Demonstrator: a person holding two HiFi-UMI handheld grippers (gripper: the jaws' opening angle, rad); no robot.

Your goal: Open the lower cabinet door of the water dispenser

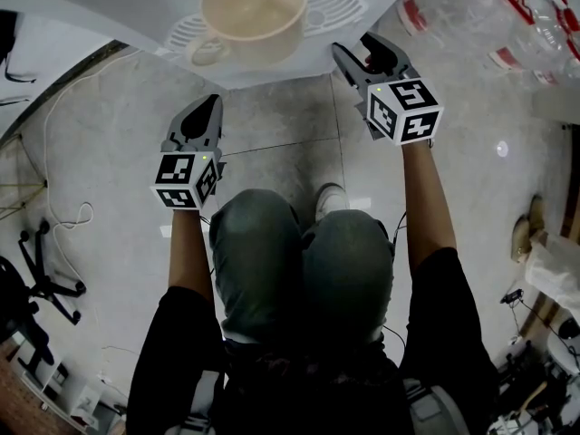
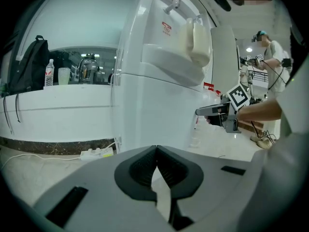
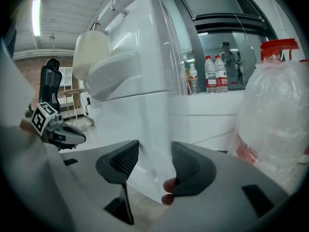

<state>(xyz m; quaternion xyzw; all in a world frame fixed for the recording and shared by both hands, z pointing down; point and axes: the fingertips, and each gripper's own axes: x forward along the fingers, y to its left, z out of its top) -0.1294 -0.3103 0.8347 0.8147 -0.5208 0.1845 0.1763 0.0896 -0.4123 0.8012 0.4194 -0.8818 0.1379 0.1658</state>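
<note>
Two jaw states noted at the water dispenser (image 2: pixel 154 95)

Right gripper (image 3: pixel 154 148): jaws wide, edge of the lower cabinet door (image 3: pixel 133 122) between them, below the cup (image 3: pixel 91 50). Left gripper (image 2: pixel 156 149): jaws together, empty, near the dispenser's front

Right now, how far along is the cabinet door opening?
Done: right hand-held gripper is at the lower door, jaws apart astride its edge. In hand: the grasp, no squeeze yet. To do: clamp and pull; the door looks shut. The left hand-held gripper is shut, empty, off the dispenser.

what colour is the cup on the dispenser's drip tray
The cup is cream; head view shows it best.
</note>
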